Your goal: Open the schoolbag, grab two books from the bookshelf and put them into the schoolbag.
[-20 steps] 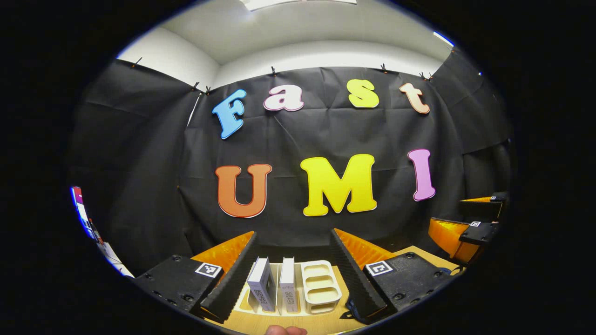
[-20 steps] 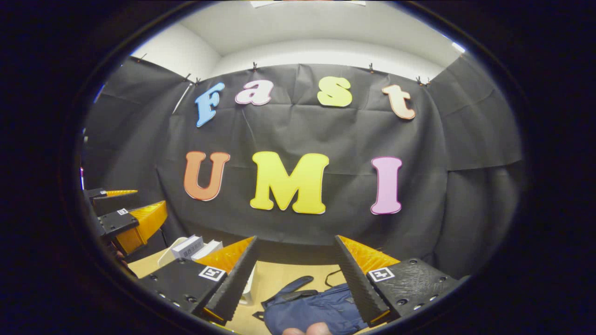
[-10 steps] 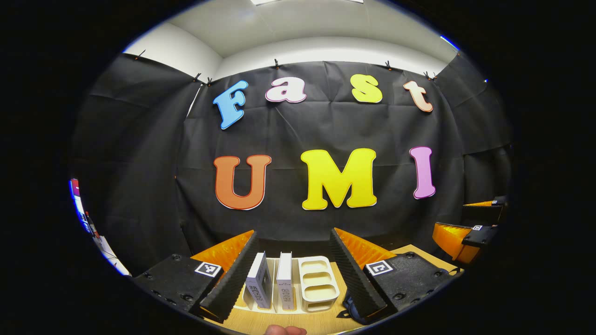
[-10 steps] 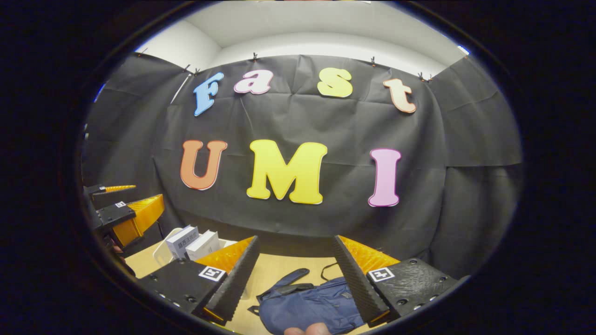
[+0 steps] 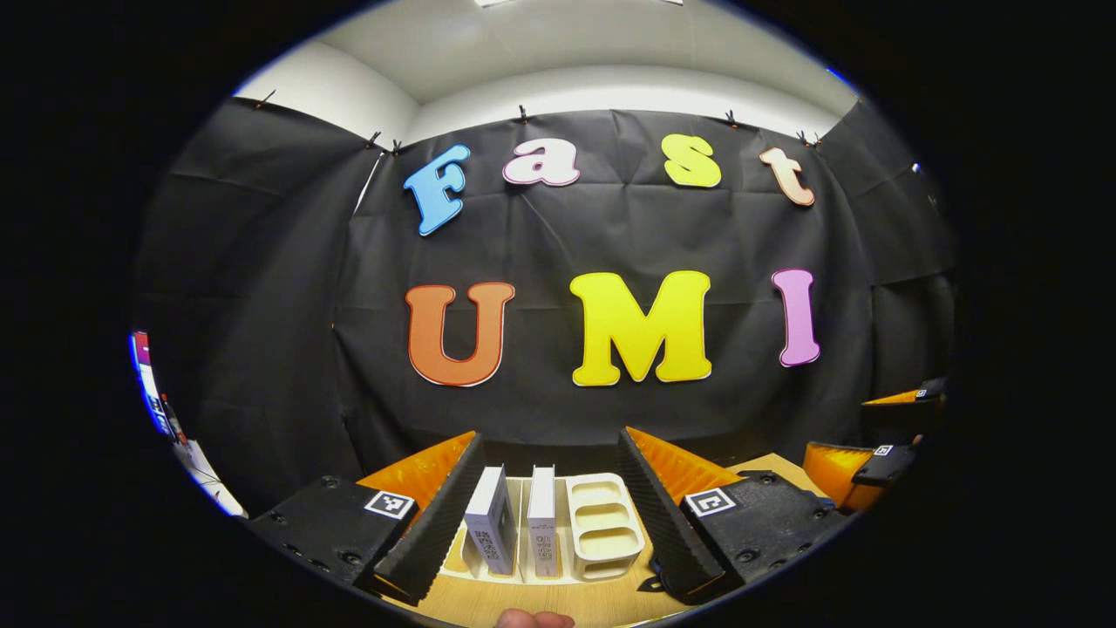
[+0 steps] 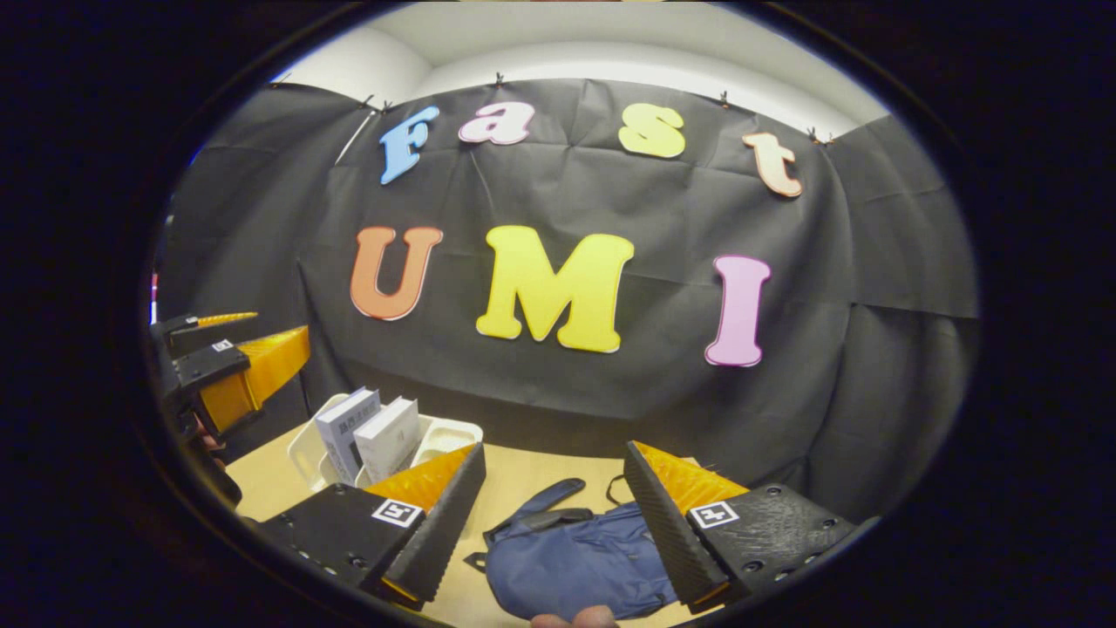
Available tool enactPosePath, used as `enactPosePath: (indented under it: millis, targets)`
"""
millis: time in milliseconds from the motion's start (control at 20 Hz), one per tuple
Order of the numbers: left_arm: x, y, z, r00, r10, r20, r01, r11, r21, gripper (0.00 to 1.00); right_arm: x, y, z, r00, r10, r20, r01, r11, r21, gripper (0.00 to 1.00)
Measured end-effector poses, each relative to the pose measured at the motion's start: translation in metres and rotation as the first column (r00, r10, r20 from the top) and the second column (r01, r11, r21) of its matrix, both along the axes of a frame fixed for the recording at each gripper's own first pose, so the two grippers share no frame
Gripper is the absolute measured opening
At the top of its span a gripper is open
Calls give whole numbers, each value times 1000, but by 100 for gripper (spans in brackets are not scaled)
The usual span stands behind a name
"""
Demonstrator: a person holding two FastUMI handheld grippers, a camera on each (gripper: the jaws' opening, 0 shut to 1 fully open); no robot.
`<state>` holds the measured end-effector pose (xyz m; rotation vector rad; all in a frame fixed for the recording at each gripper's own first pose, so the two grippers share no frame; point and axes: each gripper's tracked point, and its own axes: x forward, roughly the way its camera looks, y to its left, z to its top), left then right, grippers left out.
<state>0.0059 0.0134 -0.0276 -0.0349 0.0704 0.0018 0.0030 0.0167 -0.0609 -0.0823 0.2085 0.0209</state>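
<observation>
Left gripper (image 5: 547,488) jaws apart, empty, aimed at white bookshelf (image 5: 602,528) on wooden worktop (image 5: 540,597); two white books (image 5: 493,528) upright in its left slots. Right gripper (image 6: 554,515) jaws apart, empty, above blue schoolbag (image 6: 567,567) lying on the worktop, zip state unclear. Bookshelf sits left of schoolbag in right gripper view

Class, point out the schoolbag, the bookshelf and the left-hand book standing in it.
schoolbag (image 6: 567,567): right gripper view, blue fabric body.
bookshelf (image 5: 602,528): left gripper view, its empty right compartments.
left-hand book (image 5: 490,523): left gripper view, its spine.
</observation>
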Motion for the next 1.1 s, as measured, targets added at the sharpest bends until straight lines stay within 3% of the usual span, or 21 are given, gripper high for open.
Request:
enactPosePath:
  millis: [200,350,500,750,900,1100]
  targets:
    - [-4,3,-6,1000,-1,-4,1,1000,18,100,-3,14,-46,988,28,-149,-29,1000,-6,95]
    - [-7,3,-11,1000,-5,-10,5,999,38,96,-6,21,-93,957,34,-289,-38,999,-6,96]
    - [-13,8,-17,1000,-7,-17,8,999,33,96,-13,23,-151,898,37,-438,-51,999,-19,96]
    - [-20,27,-31,998,37,-46,-35,999,33,96,-25,30,-235,760,25,-649,-88,994,-65,96]
    - [-24,37,-34,996,62,-63,-60,998,37,96,-26,33,-270,713,0,-701,-98,990,-100,96]
    - [-26,46,-39,993,84,-78,-81,996,47,96,-22,30,-304,673,-62,-737,-95,981,-169,96]
